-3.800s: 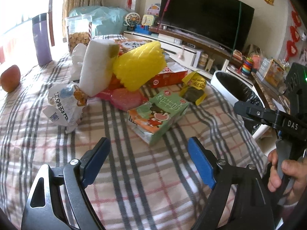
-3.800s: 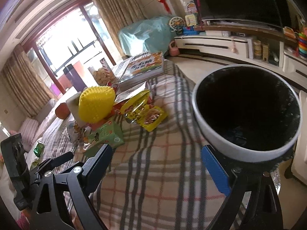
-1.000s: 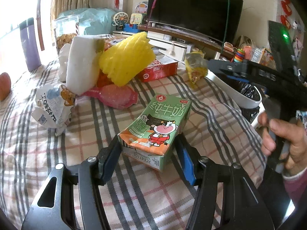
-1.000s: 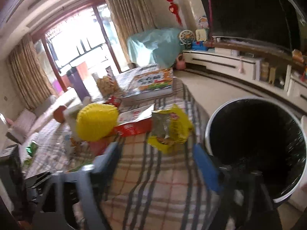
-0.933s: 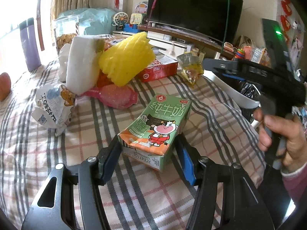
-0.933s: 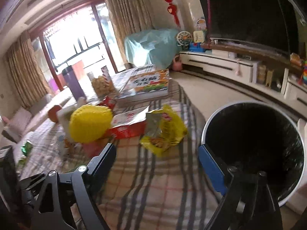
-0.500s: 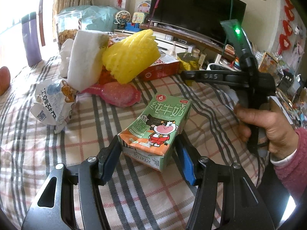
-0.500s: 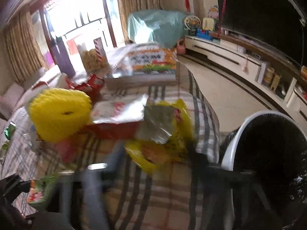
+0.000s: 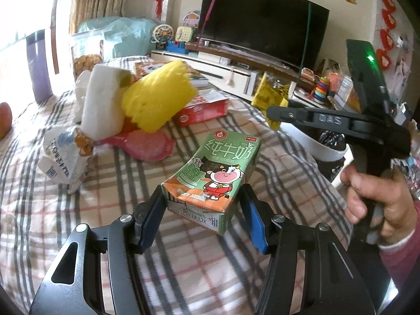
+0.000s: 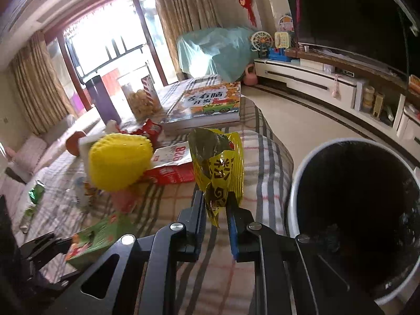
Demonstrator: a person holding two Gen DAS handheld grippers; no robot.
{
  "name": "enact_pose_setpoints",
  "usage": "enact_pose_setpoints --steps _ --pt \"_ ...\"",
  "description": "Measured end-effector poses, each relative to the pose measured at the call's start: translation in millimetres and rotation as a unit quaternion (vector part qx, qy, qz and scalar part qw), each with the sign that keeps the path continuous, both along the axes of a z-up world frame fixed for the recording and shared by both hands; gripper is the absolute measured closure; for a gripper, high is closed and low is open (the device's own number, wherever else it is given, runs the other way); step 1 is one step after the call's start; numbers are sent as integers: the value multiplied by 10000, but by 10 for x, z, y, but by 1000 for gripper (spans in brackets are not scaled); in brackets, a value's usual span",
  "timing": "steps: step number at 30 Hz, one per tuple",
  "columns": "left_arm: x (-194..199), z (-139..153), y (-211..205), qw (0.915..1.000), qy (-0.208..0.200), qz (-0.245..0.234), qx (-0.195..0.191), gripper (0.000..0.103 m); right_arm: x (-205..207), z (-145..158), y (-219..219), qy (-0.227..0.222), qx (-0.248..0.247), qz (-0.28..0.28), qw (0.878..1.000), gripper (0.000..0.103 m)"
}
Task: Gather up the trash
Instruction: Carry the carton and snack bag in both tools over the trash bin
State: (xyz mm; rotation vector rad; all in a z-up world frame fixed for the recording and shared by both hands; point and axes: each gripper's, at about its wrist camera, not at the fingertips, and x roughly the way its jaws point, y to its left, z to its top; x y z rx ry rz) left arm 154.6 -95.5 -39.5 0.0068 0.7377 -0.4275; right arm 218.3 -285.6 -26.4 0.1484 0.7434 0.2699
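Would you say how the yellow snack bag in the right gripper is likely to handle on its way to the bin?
The yellow snack bag looks crumpled and thin, so probably floppy and light. Pinched only at its lower edge by the right gripper, it may sway.

You have a plaid-covered table (image 9: 78,210) under the clutter. Directly on the cloth lie a crumpled white wrapper (image 9: 64,155), a pink pouch (image 9: 149,145), a red flat box (image 9: 202,109), a picture book (image 10: 207,105) at the far end, a purple tumbler (image 10: 103,99) and a snack jar (image 10: 139,97). The floor beside it carries a white bin (image 10: 309,168).
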Motion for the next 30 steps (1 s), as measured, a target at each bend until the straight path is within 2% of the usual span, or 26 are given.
enact_pose_setpoints --steps 13,30 --pt "97 119 -542 9993 -152 -353 17 46 -516 53 -610 48 432 -494 9978 87" --pt "301 296 -1330 9950 -376 -906 198 46 -640 33 -1238 77 587 -1093 9922 87"
